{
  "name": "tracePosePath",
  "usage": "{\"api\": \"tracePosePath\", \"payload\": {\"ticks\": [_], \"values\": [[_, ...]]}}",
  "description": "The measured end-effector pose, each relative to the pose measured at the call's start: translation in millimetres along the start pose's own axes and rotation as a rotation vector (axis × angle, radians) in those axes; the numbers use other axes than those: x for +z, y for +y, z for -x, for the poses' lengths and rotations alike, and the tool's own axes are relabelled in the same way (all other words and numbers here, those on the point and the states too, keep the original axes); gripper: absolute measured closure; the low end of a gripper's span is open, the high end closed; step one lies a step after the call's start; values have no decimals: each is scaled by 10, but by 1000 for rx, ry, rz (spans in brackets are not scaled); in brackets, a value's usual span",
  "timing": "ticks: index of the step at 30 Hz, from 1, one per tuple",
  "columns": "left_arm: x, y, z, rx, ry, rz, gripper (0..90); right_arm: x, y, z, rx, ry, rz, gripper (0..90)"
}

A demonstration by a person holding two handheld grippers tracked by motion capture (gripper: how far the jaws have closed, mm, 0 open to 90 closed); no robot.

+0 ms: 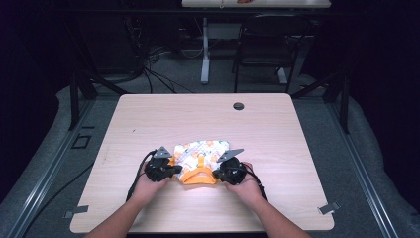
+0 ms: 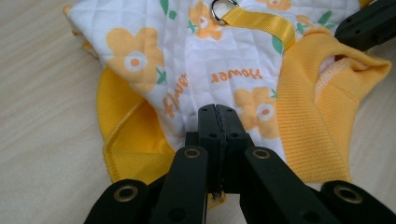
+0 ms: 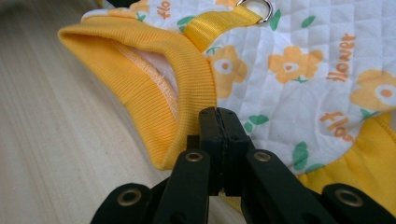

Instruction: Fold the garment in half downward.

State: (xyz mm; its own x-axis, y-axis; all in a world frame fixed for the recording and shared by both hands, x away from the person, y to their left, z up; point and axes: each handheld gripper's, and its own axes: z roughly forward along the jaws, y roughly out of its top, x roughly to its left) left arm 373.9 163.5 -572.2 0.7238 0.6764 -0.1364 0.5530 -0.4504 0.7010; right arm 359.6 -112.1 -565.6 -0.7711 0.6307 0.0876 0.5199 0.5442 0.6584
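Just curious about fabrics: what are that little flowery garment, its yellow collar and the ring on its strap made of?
Flowery garment: seemingly quilted cotton-like cloth, matte, with diamond stitching. Yellow collar: ribbed knit, with fine ridges. Ring: probably metal, shiny silver.

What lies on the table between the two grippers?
In the high view, the flowered garment's orange collar lies between the left gripper and the right gripper; both are shut on it.
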Motion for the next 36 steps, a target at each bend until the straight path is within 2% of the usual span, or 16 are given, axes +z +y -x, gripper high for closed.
{"api": "tracePosePath", "payload": {"ticks": [1, 2, 6, 7, 14, 22, 23, 24, 26, 33, 36], "values": [[18, 33, -12, 17, 13, -8, 900, 8, 12, 11, 6, -8, -2, 899], [18, 33, -12, 17, 13, -8, 900, 15, 23, 26, 5, -10, -2, 899], [44, 53, -58, -3, 13, 1, 900, 34, 47, 68, 19, -16, 0, 899], [51, 54, -79, -18, 9, 9, 900, 37, 53, 75, 20, -18, -1, 899], [72, 95, -102, -17, 19, 1, 900, 64, 108, 96, -3, -42, -14, 898], [77, 89, -103, -46, 23, 14, 900, 71, 122, 112, 8, -44, -17, 898], [70, 92, -109, -46, 14, 8, 899, 67, 124, 108, 16, -46, -16, 897], [61, 100, -110, -65, 4, 9, 899, 64, 127, 100, 20, -46, -13, 896], [50, 108, -112, -65, 1, 6, 899, 48, 142, 83, 28, -48, -8, 890], [-123, 192, -60, -53, 2, 41, 899, -137, 260, 38, 7, -46, 31, 894], [-261, 212, -47, -42, 11, 60, 899, -232, 291, 19, -4, -51, 48, 894]]}}
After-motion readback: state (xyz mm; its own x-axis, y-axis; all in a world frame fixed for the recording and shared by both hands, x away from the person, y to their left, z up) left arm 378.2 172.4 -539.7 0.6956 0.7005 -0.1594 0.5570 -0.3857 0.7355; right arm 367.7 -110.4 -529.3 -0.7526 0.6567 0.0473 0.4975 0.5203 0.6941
